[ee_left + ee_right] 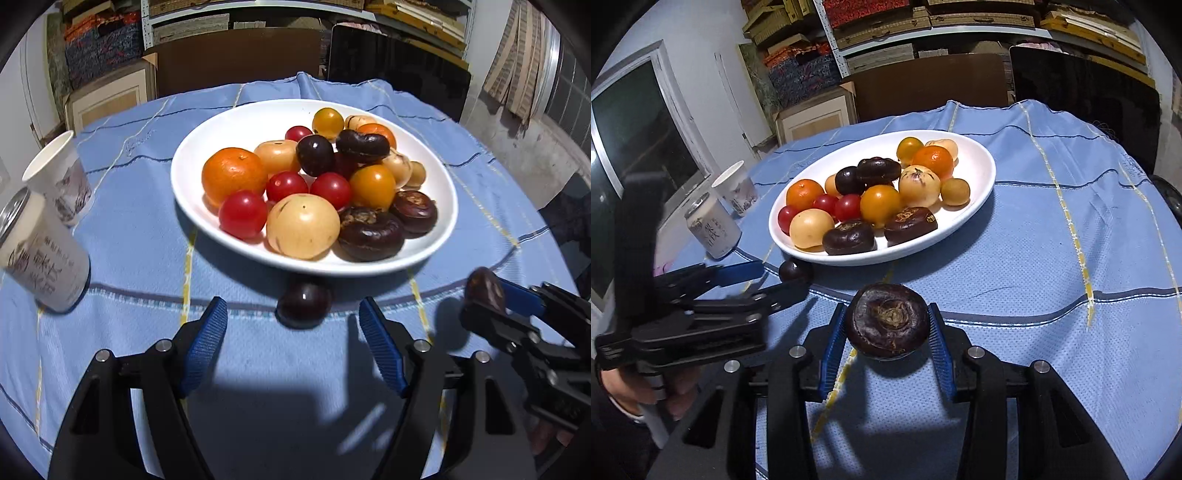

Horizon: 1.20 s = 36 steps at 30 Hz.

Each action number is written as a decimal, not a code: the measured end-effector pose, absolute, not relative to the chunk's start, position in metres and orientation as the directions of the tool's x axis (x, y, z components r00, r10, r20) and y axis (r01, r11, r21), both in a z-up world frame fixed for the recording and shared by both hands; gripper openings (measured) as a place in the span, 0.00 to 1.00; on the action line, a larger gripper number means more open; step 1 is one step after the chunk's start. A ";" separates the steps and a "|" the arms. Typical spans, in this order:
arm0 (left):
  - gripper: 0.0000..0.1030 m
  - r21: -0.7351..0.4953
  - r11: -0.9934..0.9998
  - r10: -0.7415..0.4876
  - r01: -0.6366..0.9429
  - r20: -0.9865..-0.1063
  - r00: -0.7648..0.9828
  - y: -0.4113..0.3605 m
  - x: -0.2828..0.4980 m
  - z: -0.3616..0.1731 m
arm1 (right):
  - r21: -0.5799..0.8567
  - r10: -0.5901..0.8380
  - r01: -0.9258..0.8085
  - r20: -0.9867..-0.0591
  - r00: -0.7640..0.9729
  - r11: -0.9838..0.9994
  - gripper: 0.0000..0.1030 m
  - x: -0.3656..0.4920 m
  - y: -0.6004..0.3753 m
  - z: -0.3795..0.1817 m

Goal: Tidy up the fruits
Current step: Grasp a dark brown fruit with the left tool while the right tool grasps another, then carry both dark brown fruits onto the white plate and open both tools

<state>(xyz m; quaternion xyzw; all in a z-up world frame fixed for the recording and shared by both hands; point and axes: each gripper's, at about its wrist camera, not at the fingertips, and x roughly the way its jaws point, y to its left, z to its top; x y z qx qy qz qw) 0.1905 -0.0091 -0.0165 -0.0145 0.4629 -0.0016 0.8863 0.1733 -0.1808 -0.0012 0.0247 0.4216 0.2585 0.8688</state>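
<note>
The right tool [888,325] grips a dark brown water chestnut [887,320] between its two blue pads; the pads press on its left and right sides; the chestnut is round and flat like a button, and its flat face with the little dried tip in the middle looks up and back at the camera; it is held just above the blue cloth [1034,258] on the worktop, near the front of the white plate [979,192]; the left tool [293,334] is open, with nothing between its pads; a small dark plum [304,304] lies on the cloth just ahead of the gap, touching neither pad, right beside the front rim of the plate; the plum is round like a ball, so it has no long side; the plate holds many fruits piled together: an orange mandarin [234,175], red cherry tomatoes [243,214], a yellow tomato [373,186], a pale yellow fruit [303,226] and more dark water chestnuts [371,234] lying flat with their tips up; to the left of the plate stand a white can [44,258] and a paper cup [61,177], close together; a hand [676,398] holds the left tool's handle.
</note>
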 end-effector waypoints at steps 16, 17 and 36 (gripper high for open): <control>0.30 -0.031 0.998 -0.062 0.061 -0.800 0.597 -0.008 0.151 0.000 | 0.249 0.463 -0.431 -0.719 0.517 0.867 0.43 0.172 -0.179 -0.001; 0.30 -0.037 0.998 -0.065 0.059 -0.796 0.602 -0.006 0.146 0.004 | 0.251 0.464 -0.430 -0.719 0.517 0.867 0.43 0.171 -0.180 -0.001; 0.30 -0.035 0.996 -0.081 0.081 -0.735 0.673 0.004 0.197 0.062 | 0.313 0.562 -0.482 -0.609 0.559 0.818 0.43 0.215 -0.166 0.067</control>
